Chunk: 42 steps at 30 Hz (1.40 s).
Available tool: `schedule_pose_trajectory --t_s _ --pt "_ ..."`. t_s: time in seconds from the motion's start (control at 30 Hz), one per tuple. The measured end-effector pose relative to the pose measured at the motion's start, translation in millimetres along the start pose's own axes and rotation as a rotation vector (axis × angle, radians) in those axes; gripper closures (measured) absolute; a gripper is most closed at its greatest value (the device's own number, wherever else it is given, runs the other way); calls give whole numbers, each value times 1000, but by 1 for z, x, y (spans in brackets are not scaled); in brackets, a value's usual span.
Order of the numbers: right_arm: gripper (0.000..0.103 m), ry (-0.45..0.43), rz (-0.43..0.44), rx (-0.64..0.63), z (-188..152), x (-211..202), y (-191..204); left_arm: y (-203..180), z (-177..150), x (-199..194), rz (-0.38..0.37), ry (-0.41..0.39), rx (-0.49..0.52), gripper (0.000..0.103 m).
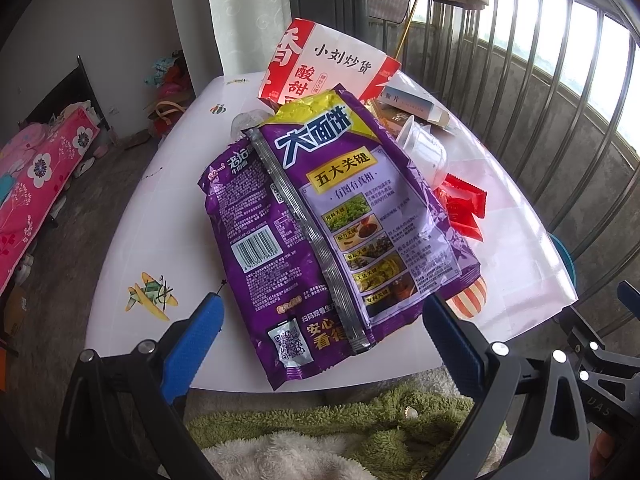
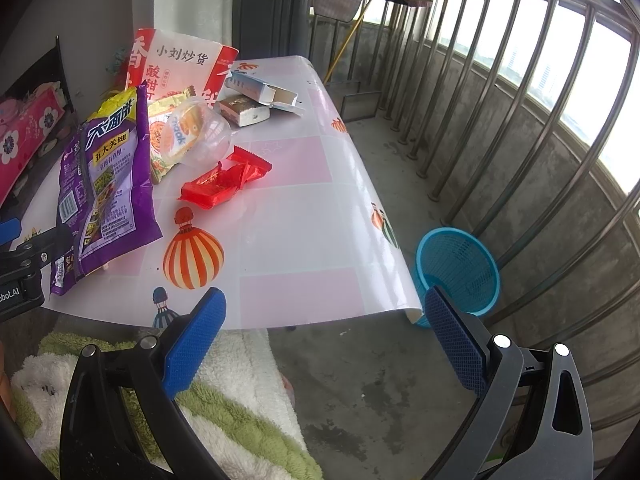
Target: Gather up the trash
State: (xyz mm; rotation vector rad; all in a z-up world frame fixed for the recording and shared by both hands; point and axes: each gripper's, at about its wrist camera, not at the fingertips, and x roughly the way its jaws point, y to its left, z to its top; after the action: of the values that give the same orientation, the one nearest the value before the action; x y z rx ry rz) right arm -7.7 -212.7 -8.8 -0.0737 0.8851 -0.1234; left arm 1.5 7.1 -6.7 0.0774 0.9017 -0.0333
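The left gripper (image 1: pixel 322 320) hangs at the near edge of the table (image 1: pixel 132 248) with its blue fingers (image 1: pixel 192 344) spread wide and nothing between them. The purple noodle packet (image 1: pixel 320 216) lies flat on the table just ahead, its near end reaching into the gap between the fingers and slightly overhanging the table edge. Its long axis runs away from the gripper, leaning a little to the right, with the silver back seam along that axis and the yellow-topped end farthest off.

The right gripper (image 2: pixel 324 320) is also wide open and holds nothing; it hovers off the near right corner of the table, over bare concrete floor. To its right, on the floor just beside the table corner, stands the blue mesh basket (image 2: pixel 460 268), upright with its mouth open.

Beyond the purple packet, a clear plastic cup (image 2: pixel 204 132) lies on its side, with red wrappers (image 2: pixel 224 180) near it toward the right. Farther back lie two small boxes (image 2: pixel 256 100), and a red-and-white bag (image 2: pixel 180 64) stands at the far edge. The right half of the tabletop is bare. A metal railing (image 2: pixel 520 100) closes the right side.
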Motion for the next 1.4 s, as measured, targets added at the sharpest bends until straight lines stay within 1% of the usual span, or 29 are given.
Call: schedule_pose_trajectory --t_s 0.53,0.73,1.4 --pt "8 0 1 -4 1 0 1 2 0 1 1 1 -1 6" --pt "8 -6 -6 -18 3 -3 7 6 -2 2 -1 4 -7 6" --pt "8 18 -7 -22 2 2 2 -1 -1 2 8 19 1 6"
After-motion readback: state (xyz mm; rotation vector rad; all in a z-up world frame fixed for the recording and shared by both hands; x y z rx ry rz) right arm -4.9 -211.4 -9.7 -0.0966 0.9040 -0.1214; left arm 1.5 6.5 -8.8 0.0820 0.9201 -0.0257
